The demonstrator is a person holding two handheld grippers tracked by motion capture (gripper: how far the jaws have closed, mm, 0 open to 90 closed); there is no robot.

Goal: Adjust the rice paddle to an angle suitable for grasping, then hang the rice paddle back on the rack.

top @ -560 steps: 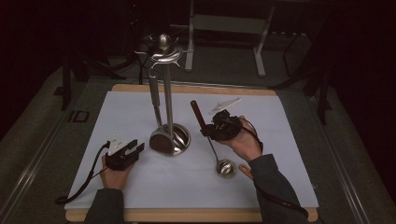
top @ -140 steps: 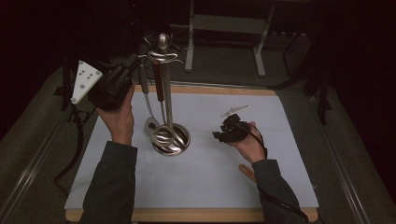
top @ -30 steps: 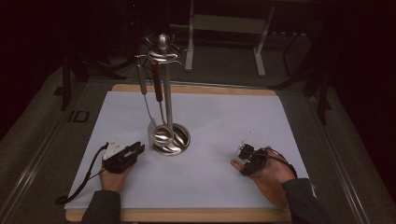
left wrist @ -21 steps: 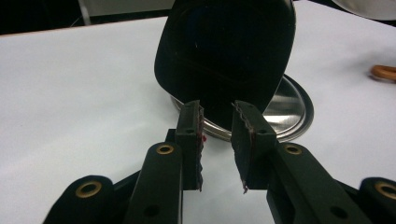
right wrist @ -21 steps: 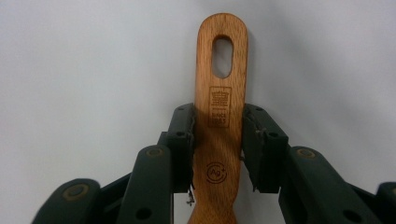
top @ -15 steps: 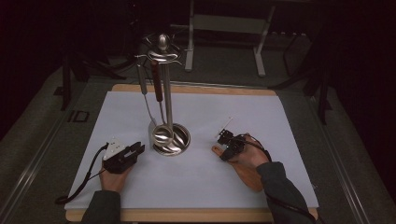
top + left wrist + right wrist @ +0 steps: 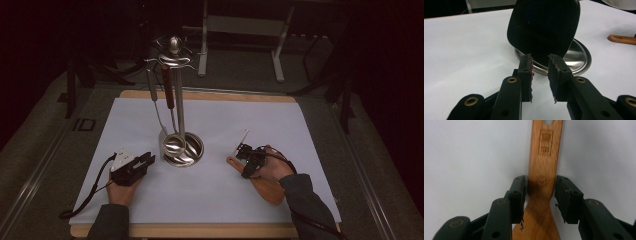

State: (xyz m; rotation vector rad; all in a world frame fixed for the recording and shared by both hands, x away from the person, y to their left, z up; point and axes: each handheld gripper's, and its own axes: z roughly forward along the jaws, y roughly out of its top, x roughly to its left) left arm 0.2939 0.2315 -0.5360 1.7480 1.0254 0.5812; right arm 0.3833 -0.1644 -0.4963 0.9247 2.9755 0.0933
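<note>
The right gripper (image 7: 540,195) is reaching down over a wooden spatula (image 7: 543,167) that is lying flat on the white sheet (image 7: 220,125). Its two black jaws are standing apart on either side of the spatula's narrow neck, just where the handle is widening into the blade; the left jaw is sitting right against the wood and the right jaw is showing a thin sliver of gap, so the gripper is straddling the spatula rather than clearly squeezing it. A stamped mark and a hanging hole are showing farther up the handle. In the high view, the right gripper (image 7: 248,157) is sitting in the person's right hand (image 7: 272,167) at the right of the sheet, with the spatula (image 7: 265,187) running from under it toward the desk's near edge.

The left gripper (image 7: 540,75) is resting low on the sheet with its jaws partly open and nothing between them. Just beyond its tips, a black rounded utensil head (image 7: 544,27) is hanging in front of the round steel base (image 7: 579,58) of a utensil stand (image 7: 176,95). In the high view, the left gripper (image 7: 136,165) is lying near the stand's base, in the left hand (image 7: 120,187). Utensils are hanging from the stand's top hooks, and the sheet is covering a wooden desk (image 7: 200,230).
</note>
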